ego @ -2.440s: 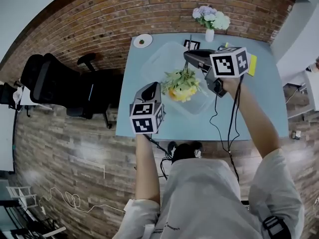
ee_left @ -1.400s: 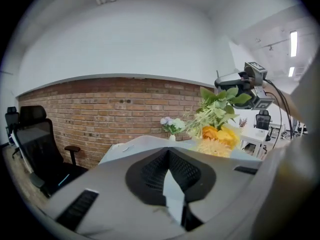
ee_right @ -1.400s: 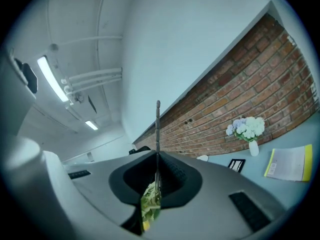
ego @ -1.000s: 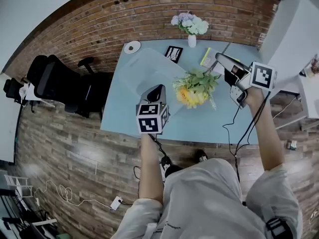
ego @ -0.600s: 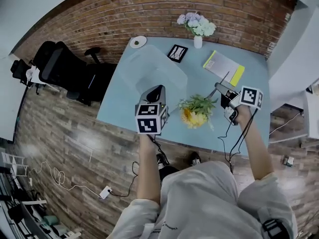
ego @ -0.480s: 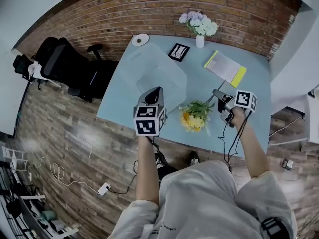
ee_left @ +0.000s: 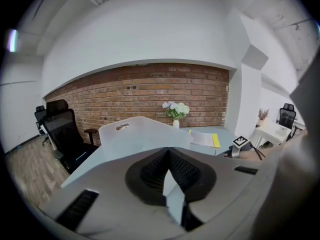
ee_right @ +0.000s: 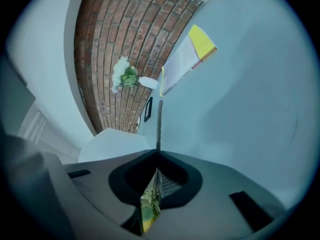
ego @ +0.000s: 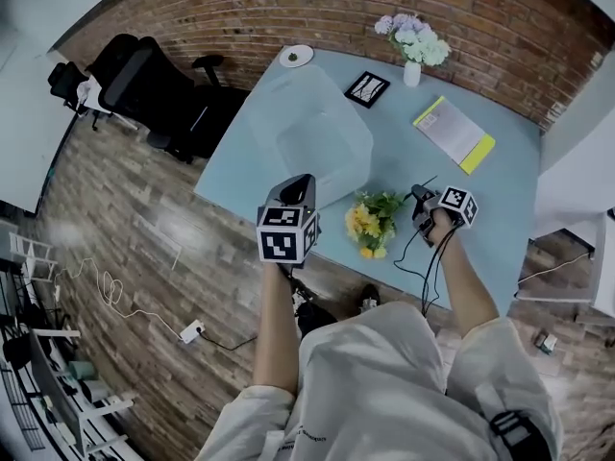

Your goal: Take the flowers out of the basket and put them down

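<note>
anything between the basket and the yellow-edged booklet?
Nothing. The head view shows bare table between the basket and the booklet; the picture frame sits farther back.

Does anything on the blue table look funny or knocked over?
Only the yellow-and-green flower bunch: it is tipped sideways near the front edge of the light blue table, its stem pinched in the right gripper. The white vase stands upright.

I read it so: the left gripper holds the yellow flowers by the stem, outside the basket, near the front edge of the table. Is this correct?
Wrong hand: the right gripper holds the flowers by the stem, as the right gripper view shows; the left gripper is shut on nothing. The rest is correct: outside the basket, near the front edge of the table.
</note>
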`<state>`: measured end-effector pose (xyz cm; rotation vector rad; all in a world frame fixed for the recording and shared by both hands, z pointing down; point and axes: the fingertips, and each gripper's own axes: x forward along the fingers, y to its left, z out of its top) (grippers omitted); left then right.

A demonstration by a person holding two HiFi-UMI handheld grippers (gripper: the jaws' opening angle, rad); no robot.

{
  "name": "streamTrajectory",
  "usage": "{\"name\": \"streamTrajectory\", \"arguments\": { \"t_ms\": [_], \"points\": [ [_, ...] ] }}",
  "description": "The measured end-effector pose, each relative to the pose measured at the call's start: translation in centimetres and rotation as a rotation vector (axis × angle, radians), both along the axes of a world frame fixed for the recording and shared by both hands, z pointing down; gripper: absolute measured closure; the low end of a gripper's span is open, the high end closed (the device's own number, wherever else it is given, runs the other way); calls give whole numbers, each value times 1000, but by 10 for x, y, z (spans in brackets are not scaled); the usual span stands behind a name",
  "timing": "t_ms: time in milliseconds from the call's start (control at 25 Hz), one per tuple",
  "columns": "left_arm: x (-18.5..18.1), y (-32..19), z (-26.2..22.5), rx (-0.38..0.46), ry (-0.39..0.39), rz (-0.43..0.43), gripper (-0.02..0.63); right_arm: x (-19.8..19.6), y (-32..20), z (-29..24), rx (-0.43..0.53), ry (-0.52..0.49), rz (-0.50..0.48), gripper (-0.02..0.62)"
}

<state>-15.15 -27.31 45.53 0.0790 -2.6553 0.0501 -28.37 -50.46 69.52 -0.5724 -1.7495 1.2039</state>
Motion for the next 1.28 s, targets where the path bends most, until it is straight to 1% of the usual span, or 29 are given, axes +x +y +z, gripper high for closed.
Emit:
{"name": "streamTrajectory", "arguments": {
  "t_ms": [80,240,280,360,440,520,640,720,840,1000,1080,1160,1280],
  "points": [
    [3,0,0,1,-2,-4,586,0,-1,7,-6,19,29,554],
    [4,-4,1,19,-27,-10,586,2,1,13,4,28,46,545],
    [3,-7,4,21,-29,-9,586,3,1,13,-2,36,52,529],
    [5,-14,9,23,-26,-6,586,5,0,15,-17,52,59,469],
    [9,-21,15,30,-18,-4,586,7,-2,18,-8,61,65,430],
    [12,-24,19,25,-10,-5,586,8,-8,20,40,67,68,355],
    [16,-25,20,27,-16,-20,586,11,-17,18,141,51,40,331],
    [18,-28,18,31,-29,-32,586,13,-19,10,195,-3,-24,331],
    [24,-35,19,30,-40,-35,586,20,-14,-8,261,-135,-149,331],
    [41,-48,34,83,-26,-35,586,45,3,-44,275,-294,-316,331],
    [55,-56,47,93,-7,-43,586,60,9,-58,296,-377,-392,331],
    [70,-66,59,107,7,-56,586,75,11,-65,341,-452,-441,333],
    [87,-80,73,124,23,-80,586,93,9,-71,397,-537,-472,333]
  ]
}}
